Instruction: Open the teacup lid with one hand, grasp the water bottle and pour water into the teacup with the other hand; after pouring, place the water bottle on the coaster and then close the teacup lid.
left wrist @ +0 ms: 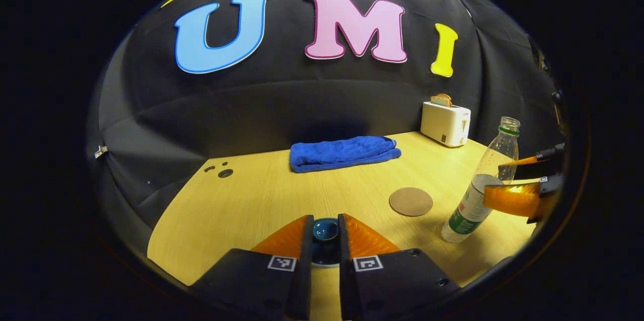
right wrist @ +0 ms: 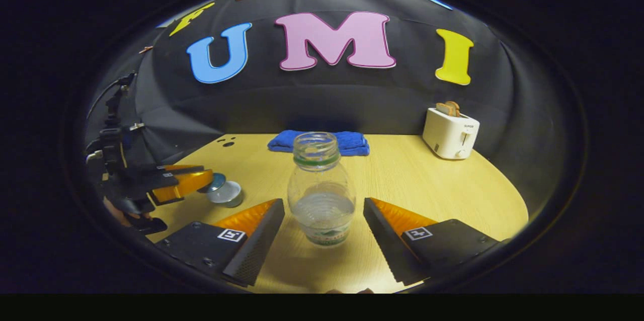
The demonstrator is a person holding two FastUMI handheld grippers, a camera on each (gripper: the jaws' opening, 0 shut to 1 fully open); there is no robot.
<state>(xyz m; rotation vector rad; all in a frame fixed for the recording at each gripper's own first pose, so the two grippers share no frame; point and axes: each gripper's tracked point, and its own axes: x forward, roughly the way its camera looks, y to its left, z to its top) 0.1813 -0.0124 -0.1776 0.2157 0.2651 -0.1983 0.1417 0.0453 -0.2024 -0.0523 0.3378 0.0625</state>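
Observation:
In the left gripper view my left gripper (left wrist: 325, 230) is shut on the dark blue knob of the teacup lid (left wrist: 325, 228); the pale rim of the teacup (left wrist: 325, 262) shows just below. From the right gripper view the left gripper (right wrist: 206, 181) holds the lid (right wrist: 217, 180) over the teacup (right wrist: 229, 194); whether the lid is lifted I cannot tell. The uncapped water bottle (right wrist: 322, 195), partly filled, stands upright between the fingers of my open right gripper (right wrist: 323, 204), with gaps on both sides. A round brown coaster (left wrist: 410, 202) lies left of the bottle (left wrist: 478, 195) and the right gripper (left wrist: 494, 180).
A folded blue towel (left wrist: 344, 152) lies at the back of the wooden table (left wrist: 251, 200). A white toaster (left wrist: 445, 122) with bread in it stands at the back right. Small dark holes (left wrist: 225, 172) mark the table's back left.

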